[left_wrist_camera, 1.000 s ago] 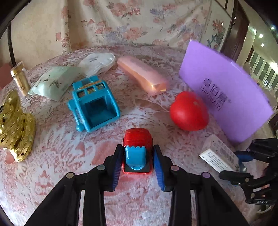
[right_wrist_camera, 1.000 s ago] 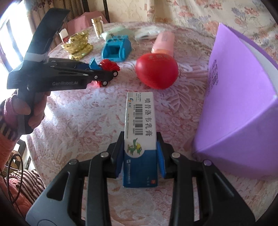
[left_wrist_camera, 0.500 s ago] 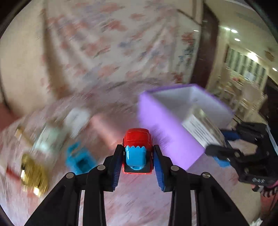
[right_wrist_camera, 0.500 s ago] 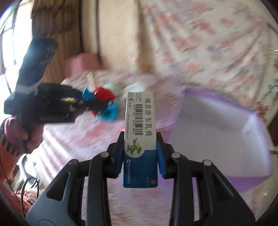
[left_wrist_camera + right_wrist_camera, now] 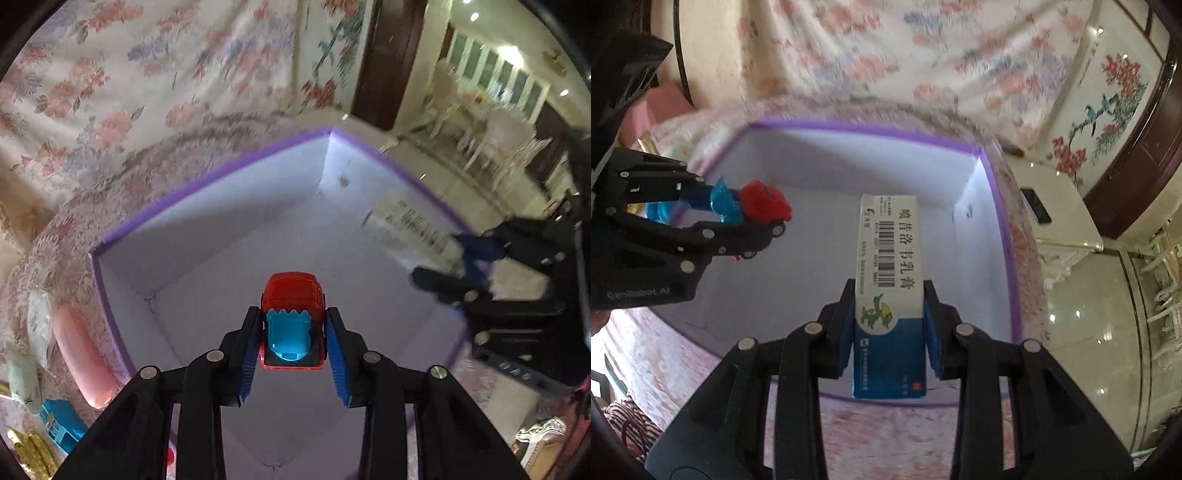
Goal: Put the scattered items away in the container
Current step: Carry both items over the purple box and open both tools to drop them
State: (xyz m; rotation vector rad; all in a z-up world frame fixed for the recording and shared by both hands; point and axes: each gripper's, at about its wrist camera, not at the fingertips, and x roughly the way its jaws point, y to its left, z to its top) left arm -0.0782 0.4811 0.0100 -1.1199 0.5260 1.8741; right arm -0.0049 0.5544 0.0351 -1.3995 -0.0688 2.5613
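My left gripper (image 5: 293,334) is shut on a red and blue toy car (image 5: 292,295), held above the open purple box (image 5: 207,177), whose white inside holds nothing. My right gripper (image 5: 889,325) is shut on a white and blue medicine carton (image 5: 888,254), also over the box (image 5: 871,129). In the left wrist view the right gripper (image 5: 454,258) enters from the right with the blurred carton (image 5: 410,225). In the right wrist view the left gripper (image 5: 738,225) comes in from the left with the toy car (image 5: 761,205).
Left of the box on the lace tablecloth lie a pink case (image 5: 79,354), a white packet (image 5: 38,325), a blue toy cart (image 5: 61,428) and a gold ornament (image 5: 29,454). A white side table (image 5: 1056,206) stands beyond the table's right edge.
Both grippers lifted their items off the tablecloth and swung over the purple box. The box's open inside now fills both views, and the other items have slid to the left edge.
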